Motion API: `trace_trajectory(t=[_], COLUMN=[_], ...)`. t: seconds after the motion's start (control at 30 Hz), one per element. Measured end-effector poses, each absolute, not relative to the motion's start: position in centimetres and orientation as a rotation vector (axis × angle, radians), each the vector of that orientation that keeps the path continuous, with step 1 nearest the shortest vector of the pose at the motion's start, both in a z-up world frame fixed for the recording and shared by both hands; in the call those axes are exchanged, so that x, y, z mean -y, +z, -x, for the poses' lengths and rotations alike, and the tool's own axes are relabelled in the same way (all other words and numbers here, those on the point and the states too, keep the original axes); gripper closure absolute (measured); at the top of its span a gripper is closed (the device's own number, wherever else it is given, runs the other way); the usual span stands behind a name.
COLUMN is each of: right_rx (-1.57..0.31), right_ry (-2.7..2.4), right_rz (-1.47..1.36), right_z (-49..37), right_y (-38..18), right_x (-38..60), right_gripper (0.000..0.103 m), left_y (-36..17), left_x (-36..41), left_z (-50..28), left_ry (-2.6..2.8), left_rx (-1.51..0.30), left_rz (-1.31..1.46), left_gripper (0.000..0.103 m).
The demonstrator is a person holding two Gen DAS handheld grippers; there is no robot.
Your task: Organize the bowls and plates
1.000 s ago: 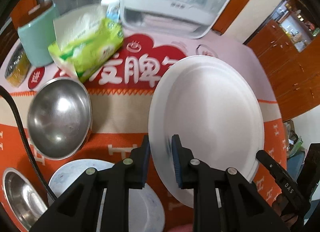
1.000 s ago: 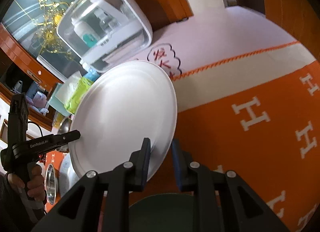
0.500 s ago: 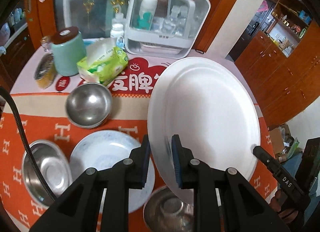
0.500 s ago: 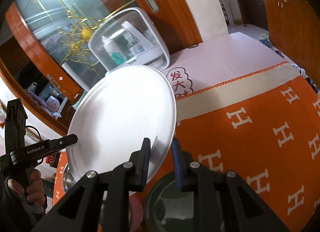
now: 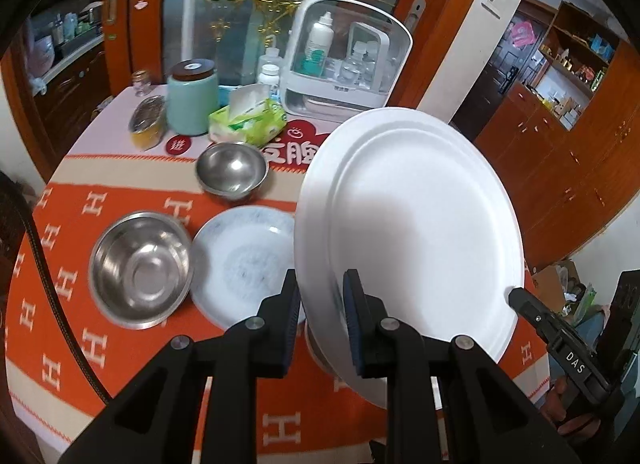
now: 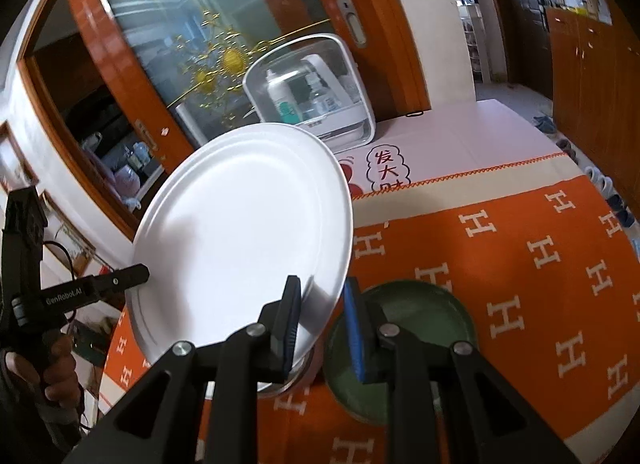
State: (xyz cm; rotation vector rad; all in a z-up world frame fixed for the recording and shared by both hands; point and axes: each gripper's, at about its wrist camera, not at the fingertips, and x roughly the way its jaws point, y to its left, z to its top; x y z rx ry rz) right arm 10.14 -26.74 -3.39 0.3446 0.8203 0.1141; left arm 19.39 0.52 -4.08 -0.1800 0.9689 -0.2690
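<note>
The big white plate (image 5: 416, 240) is in the air above the table, tilted, and both grippers hold it at opposite edges. The left gripper (image 5: 320, 316) has its two blue pads on the near rim of the plate, one pad on each face, so it is closed on the plate. The right gripper (image 6: 322, 320) has the plate's rim between its fingers too, but there the left pad touches the rim and a small gap shows at the right pad, so I cannot tell if it presses firmly. In the left wrist view the tip of the right gripper touches the far right edge of the plate. Below the plate, on the orange tablecloth (image 5: 132, 348), lie a flat speckled plate (image 5: 244, 260), a steel bowl (image 5: 140, 268) just beside it on the left, and a smaller steel bowl (image 5: 232, 172) further back. In the right wrist view a green plate (image 6: 424, 332) lies on the cloth under the right gripper. A tissue pack (image 5: 250, 124) and a mint green jar (image 5: 192, 102) stand at the back
</note>
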Motion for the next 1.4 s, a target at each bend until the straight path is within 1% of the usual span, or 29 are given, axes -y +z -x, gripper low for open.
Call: trace_trajectory(t=[0.37,0.57,1.03,1.4], right_rx=[-0.867,-0.922,-1.102,-1.256], right_ry=[0.141,0.134,0.050,-0.043], right_rz=[-0.288,-0.267,-0.262,-0.292], right_z=[-4.4,-2.1,2.6,4.6], right_y=[-3.5,-4.4,-8.9,-13.2], right_x=[22.1,19.6,15.6,15.3], right_gripper=[0.081,0.081,0.080,0.079], left_y=[-5.8,-7.1,-12.2,-16.6], left_x=[-5.1,-7.3,-9.8,-8.5], left_z=[-11.4,-8.7,-4.3,-2.9], left_ry=[-0.234,-0.227,-0.250,-0.287], left_rx=[-1.002,-1.039,-1.165,-1.260], left_rz=[0.191,0.195,0.129,0.034], left_gripper=[0.083,0.083,0.083,0.081])
